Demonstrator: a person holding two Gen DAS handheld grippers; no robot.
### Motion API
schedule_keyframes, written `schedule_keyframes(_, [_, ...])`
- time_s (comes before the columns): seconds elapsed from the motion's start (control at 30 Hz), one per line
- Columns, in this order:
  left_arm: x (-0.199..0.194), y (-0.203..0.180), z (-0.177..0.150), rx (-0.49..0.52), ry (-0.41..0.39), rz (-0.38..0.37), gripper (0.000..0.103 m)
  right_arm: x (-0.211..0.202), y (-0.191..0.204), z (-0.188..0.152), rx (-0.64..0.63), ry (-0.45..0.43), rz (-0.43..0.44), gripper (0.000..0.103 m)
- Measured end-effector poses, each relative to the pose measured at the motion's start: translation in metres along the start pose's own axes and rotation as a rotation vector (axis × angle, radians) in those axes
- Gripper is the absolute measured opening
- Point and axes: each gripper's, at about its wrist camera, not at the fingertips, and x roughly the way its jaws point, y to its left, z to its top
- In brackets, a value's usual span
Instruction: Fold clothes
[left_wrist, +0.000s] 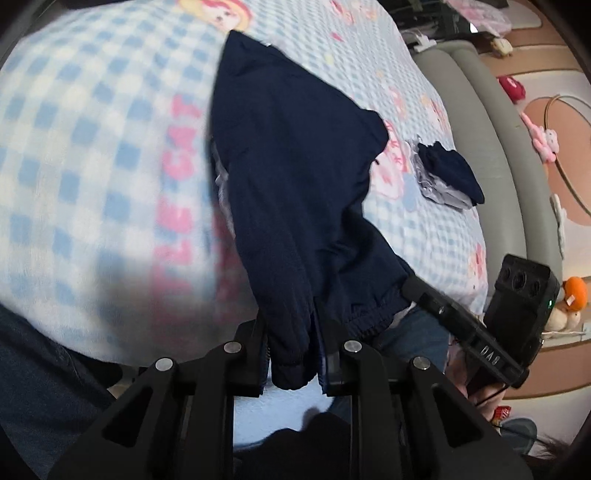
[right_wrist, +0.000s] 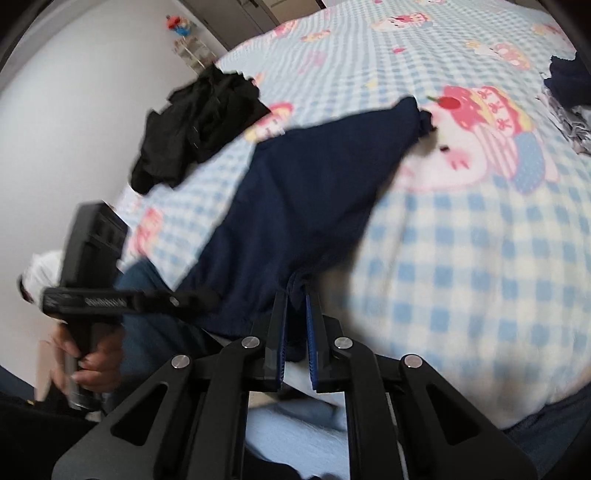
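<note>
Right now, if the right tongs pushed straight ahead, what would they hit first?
The right tongs, already clamped on the dark navy fabric garment, would likely drive it into the blue-and-white checked cartoon blanket.

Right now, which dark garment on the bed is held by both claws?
The navy blue garment, clamped in the left claw and right claw; the black one lies loose.

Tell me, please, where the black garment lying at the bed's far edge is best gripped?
Grip the black garment at its raised upper corner, coming in from the bed side. It lies crumpled near the wall, so that loose edge looks easiest to pinch.
</note>
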Motion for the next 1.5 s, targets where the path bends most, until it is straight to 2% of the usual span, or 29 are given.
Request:
schedule_keyframes(0.1, [-0.006,-0.003,0.028,-0.004,-0.024,-0.043,0.029,-0.003,-0.005,0.018,0.021,-0.017,0.035,0.008])
schedule_keyframes(0.17, [-0.011,-0.004,0.048,-0.010,-0.047,-0.078,0.050,0.000,-0.006,0.037,0.009,-0.043,-0.002,0.012])
schedule_keyframes(0.2, [-0.014,-0.004,0.059,-0.013,-0.059,-0.095,0.052,0.004,-0.008,0.047,0.003,-0.051,-0.007,0.012])
schedule_keyframes(0.27, [-0.022,-0.006,0.073,-0.002,-0.117,-0.090,0.054,0.006,-0.015,0.055,0.007,-0.057,-0.023,0.025])
schedule_keyframes(0.33, [-0.030,-0.009,0.083,0.019,-0.191,-0.067,0.054,0.003,-0.023,0.056,0.015,-0.069,-0.038,0.027])
schedule_keyframes(0.4, [-0.037,-0.010,0.080,0.064,-0.256,-0.036,0.055,0.000,-0.030,0.056,0.023,-0.082,-0.054,0.032])
schedule_keyframes(0.47, [-0.035,-0.011,0.069,0.137,-0.288,0.025,0.055,-0.003,-0.038,0.056,0.030,-0.095,-0.069,0.039])
schedule_keyframes(0.5, [-0.031,-0.010,0.061,0.187,-0.275,0.066,0.055,-0.004,-0.042,0.056,0.033,-0.100,-0.078,0.039])
schedule_keyframes(0.57, [-0.022,-0.006,0.042,0.280,-0.234,0.147,0.053,-0.004,-0.048,0.044,-0.002,-0.049,-0.123,0.039])
schedule_keyframes(0.63, [-0.011,0.004,0.026,0.275,-0.158,0.178,0.053,0.000,-0.051,0.030,0.008,-0.015,-0.117,0.039])
schedule_keyframes(0.7, [-0.006,0.015,0.012,0.204,-0.122,0.152,0.053,0.003,-0.054,0.016,0.017,0.019,-0.112,0.039])
schedule_keyframes(0.83, [-0.016,0.029,-0.005,0.083,-0.148,0.053,0.053,0.010,-0.060,-0.011,0.036,0.085,-0.102,0.039])
schedule_keyframes(0.97, [-0.027,0.011,0.010,0.116,-0.243,0.047,0.053,0.008,-0.053,0.014,0.016,0.007,-0.089,0.039])
schedule_keyframes(1.07, [-0.026,-0.011,0.043,0.155,-0.295,0.029,0.053,0.018,-0.034,0.039,-0.068,-0.014,-0.075,0.039])
schedule_keyframes(1.13, [-0.015,-0.022,0.065,0.170,-0.293,0.020,0.053,0.036,-0.022,0.047,-0.116,0.030,-0.056,0.039])
schedule_keyframes(1.2, [-0.002,-0.027,0.078,0.166,-0.255,0.057,0.052,0.049,-0.011,0.044,-0.147,0.073,-0.038,0.039])
schedule_keyframes(1.33, [-0.002,-0.029,0.066,0.177,-0.238,0.090,0.050,0.053,0.016,0.022,-0.244,0.126,0.017,0.039])
schedule_keyframes(1.43, [-0.010,-0.016,0.042,0.159,-0.213,0.118,0.050,0.048,0.024,-0.003,-0.292,0.175,0.001,0.039])
schedule_keyframes(1.5, [-0.007,-0.008,0.025,0.141,-0.175,0.163,0.050,0.042,0.020,-0.019,-0.289,0.188,-0.020,0.039])
